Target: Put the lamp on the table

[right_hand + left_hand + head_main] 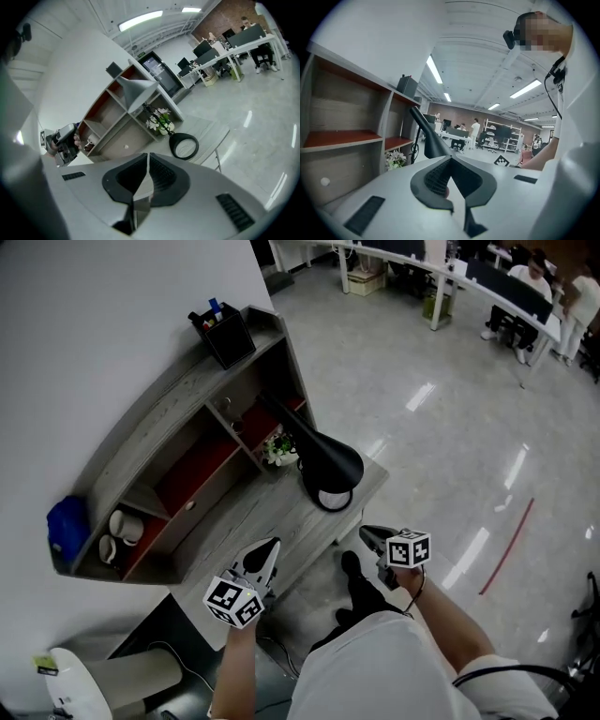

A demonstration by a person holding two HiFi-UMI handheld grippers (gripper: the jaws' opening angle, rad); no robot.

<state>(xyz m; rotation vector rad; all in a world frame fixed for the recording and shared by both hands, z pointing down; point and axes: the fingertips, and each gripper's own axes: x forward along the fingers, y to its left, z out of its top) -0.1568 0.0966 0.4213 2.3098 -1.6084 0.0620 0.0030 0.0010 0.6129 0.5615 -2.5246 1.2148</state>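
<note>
Open-plan office, long white desks, seated workers, strip ceiling lights, polished grey floor

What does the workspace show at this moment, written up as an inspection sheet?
Surface: grey wooden desk with a shelf unit, set against a white wall.
Job's things: black lamp stands on the desk near its right end, with nothing gripping it.
Clutter: potted flowers beside the lamp; black pen holder on top of the shelf unit; white mugs in a left compartment; blue object at the left end.
Grippers: left hand-held gripper and right hand-held gripper are both shut, empty and clear of the lamp.
Cables: thin black cord by the lamp's stem.
Surroundings: glossy floor; seated people at far desks.
</note>
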